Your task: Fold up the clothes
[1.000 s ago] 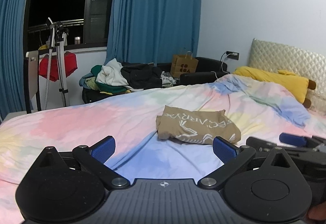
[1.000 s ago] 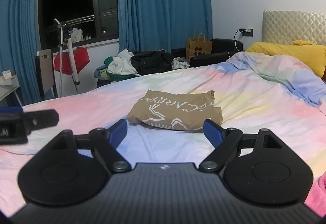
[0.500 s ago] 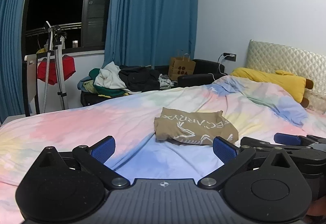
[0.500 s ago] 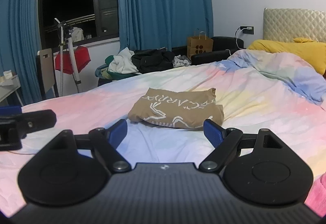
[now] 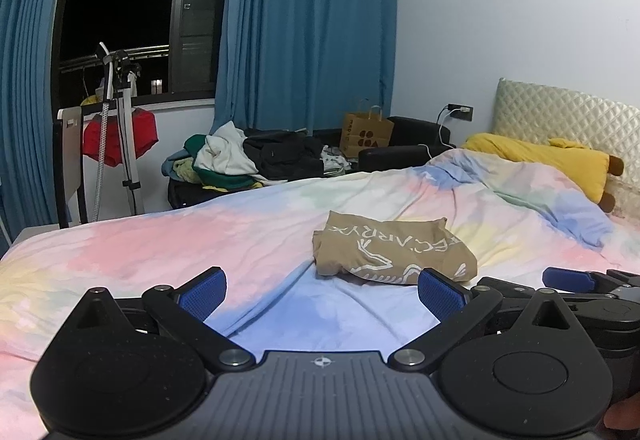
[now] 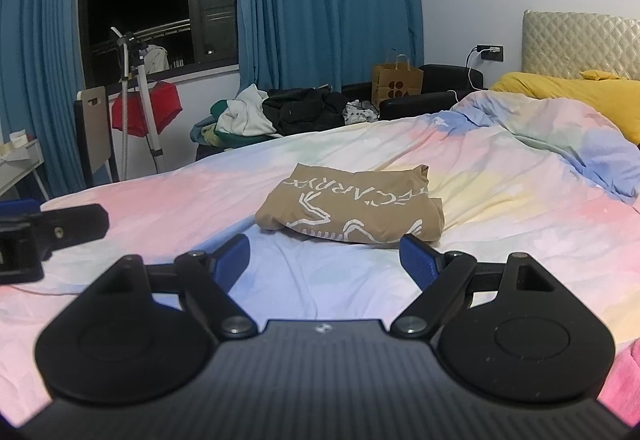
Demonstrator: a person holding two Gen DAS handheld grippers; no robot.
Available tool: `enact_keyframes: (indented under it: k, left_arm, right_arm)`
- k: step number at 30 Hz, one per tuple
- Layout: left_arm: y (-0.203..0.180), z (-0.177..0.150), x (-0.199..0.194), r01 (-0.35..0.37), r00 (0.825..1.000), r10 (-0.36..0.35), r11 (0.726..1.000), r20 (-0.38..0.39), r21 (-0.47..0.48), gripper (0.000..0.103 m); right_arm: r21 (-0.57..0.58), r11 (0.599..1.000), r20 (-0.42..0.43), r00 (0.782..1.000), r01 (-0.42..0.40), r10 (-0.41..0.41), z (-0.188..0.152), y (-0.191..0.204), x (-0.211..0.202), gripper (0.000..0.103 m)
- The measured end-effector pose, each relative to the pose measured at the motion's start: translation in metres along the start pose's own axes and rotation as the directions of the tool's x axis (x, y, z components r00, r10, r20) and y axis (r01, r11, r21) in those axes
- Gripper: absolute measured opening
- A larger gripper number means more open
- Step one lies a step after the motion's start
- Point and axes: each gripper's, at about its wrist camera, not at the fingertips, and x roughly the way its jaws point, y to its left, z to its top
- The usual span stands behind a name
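A tan shirt with a white printed logo [image 5: 390,250] lies folded into a compact rectangle on the pastel tie-dye duvet [image 5: 200,240]; it also shows in the right wrist view [image 6: 352,210]. My left gripper [image 5: 322,290] is open and empty, held above the bed a little short of the shirt. My right gripper [image 6: 326,258] is open and empty, also just short of the shirt. The right gripper shows at the right edge of the left wrist view [image 5: 580,282]; the left gripper shows at the left edge of the right wrist view [image 6: 48,228].
A heap of unfolded clothes [image 5: 248,160] lies on a black sofa beyond the bed, with a brown paper bag [image 5: 366,134]. A yellow pillow [image 5: 552,160] rests by the quilted headboard. A tripod with a red garment [image 5: 120,136] and a chair stand by the window.
Both grippers have risen and drawn back slightly, staying open. The folded shirt has not moved.
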Motion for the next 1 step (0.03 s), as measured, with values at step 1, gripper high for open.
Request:
enact_keyframes:
  k: [1]
  left_arm:
    - [0.001, 0.0001, -0.0002, 0.002, 1.0, -0.002, 1.0, -0.001, -0.005, 0.103]
  right_arm:
    - [0.001, 1.0, -0.001, 1.0, 0.0, 0.0, 0.0, 0.0, -0.0001, 0.084]
